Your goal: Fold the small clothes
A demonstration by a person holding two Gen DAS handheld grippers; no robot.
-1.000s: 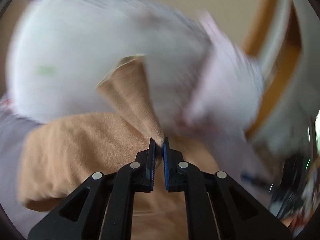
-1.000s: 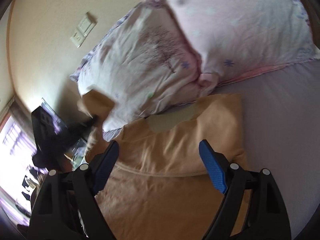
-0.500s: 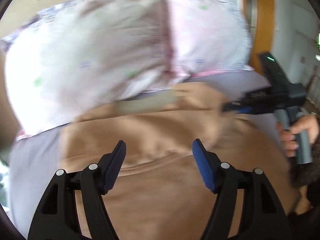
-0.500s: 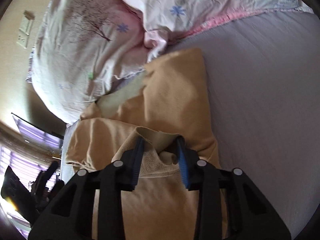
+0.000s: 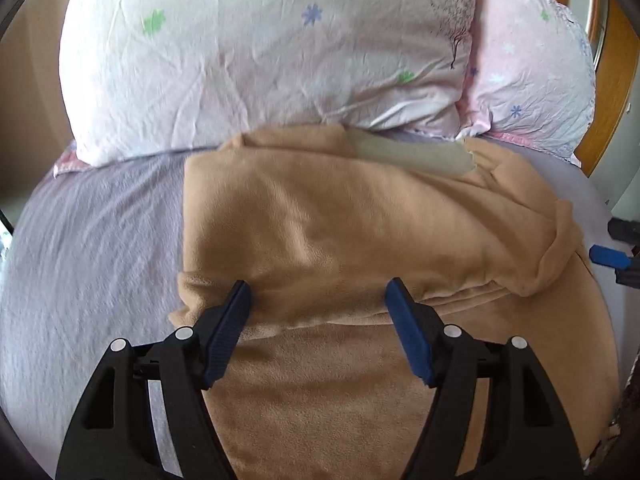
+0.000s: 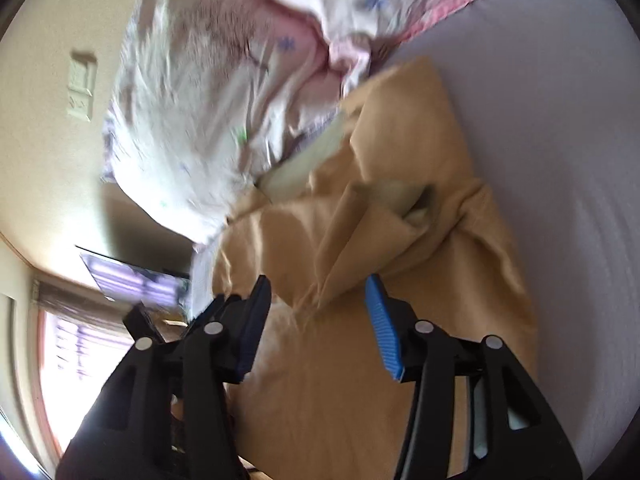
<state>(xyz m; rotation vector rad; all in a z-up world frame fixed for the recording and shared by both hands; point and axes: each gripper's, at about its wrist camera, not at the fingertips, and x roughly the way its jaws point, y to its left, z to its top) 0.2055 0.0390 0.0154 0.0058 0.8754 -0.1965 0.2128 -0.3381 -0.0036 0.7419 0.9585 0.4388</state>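
Observation:
A tan fleece garment (image 5: 340, 240) lies on the lilac bed sheet (image 5: 92, 248), its top part folded down over the rest, with a grey-green collar lining (image 5: 412, 156) showing by the pillows. My left gripper (image 5: 318, 292) is open and empty just above the folded edge. The right gripper's blue tip (image 5: 608, 256) shows at the far right. In the right wrist view the garment (image 6: 400, 280) has a loose raised fold (image 6: 360, 236), and my right gripper (image 6: 318, 292) is open around its lower end without holding it.
Two pale floral pillows (image 5: 260, 48) (image 5: 532, 68) lie at the head of the bed, touching the garment's top. A wooden frame (image 5: 612, 92) stands at the right. A wall switch (image 6: 82, 88) and a window (image 6: 76, 344) are in the right wrist view.
My left gripper let go of the garment's corner and opened, then settled over the fold. My right gripper closed on a fold half a second ago and has now opened, leaving it.

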